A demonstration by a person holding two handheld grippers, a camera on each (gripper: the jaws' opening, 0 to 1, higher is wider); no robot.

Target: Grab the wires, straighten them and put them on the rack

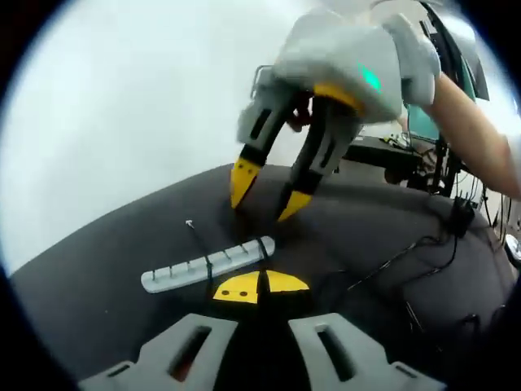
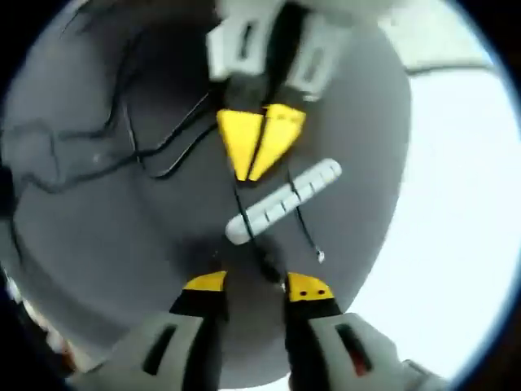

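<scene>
Wires lie across a dark tabletop that spreads under both grippers and ends against a pale wall. Loose black wires trail in loops over the cloth on the far side from the rack, seen in the right gripper view, and more of them run off toward the table edge in the left gripper view. A person's bare forearm reaches in from the right of the left gripper view, holding the right gripper, whose yellow-tipped jaws stand apart, pointing down at the cloth just beyond the rack. The left gripper has its yellow tips pressed together on a black wire that runs from them over the near end of the rack. That rack is a pale slotted bar lying flat between the two grippers. A second thin wire already sits across one of its slots, its bare end lying just past the bar
</scene>
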